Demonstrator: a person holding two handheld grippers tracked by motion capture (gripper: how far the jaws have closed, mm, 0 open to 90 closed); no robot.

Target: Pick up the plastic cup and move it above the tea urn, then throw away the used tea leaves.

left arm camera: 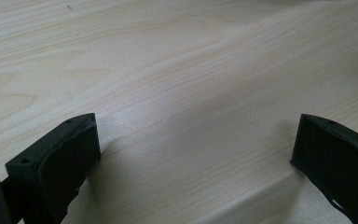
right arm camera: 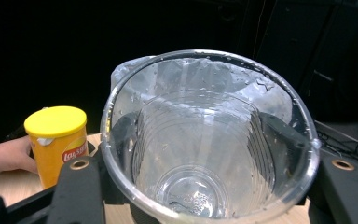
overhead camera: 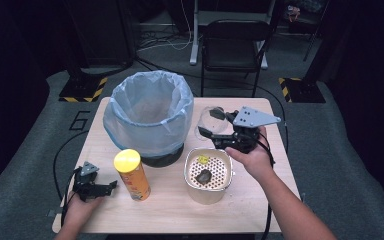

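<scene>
My right gripper [overhead camera: 211,125] is shut on a clear plastic cup [overhead camera: 206,118], which hangs tilted over the table between the bin and the beige container. In the right gripper view the cup [right arm camera: 205,149] is empty with droplets on its wall, and a black finger [right arm camera: 279,133] presses each side of it. My left gripper [overhead camera: 109,188] rests on the table at the front left, pointing right toward the chips can. In the left gripper view it [left arm camera: 193,140] stands open over bare wood with nothing between the fingers.
A bin lined with a pale blue bag [overhead camera: 147,117] stands at the back left. A yellow-lidded chips can [overhead camera: 131,175] stands in front of it. The beige container [overhead camera: 207,192] has a perforated insert holding a dark lump [overhead camera: 203,175]. A chair [overhead camera: 232,45] stands beyond the table.
</scene>
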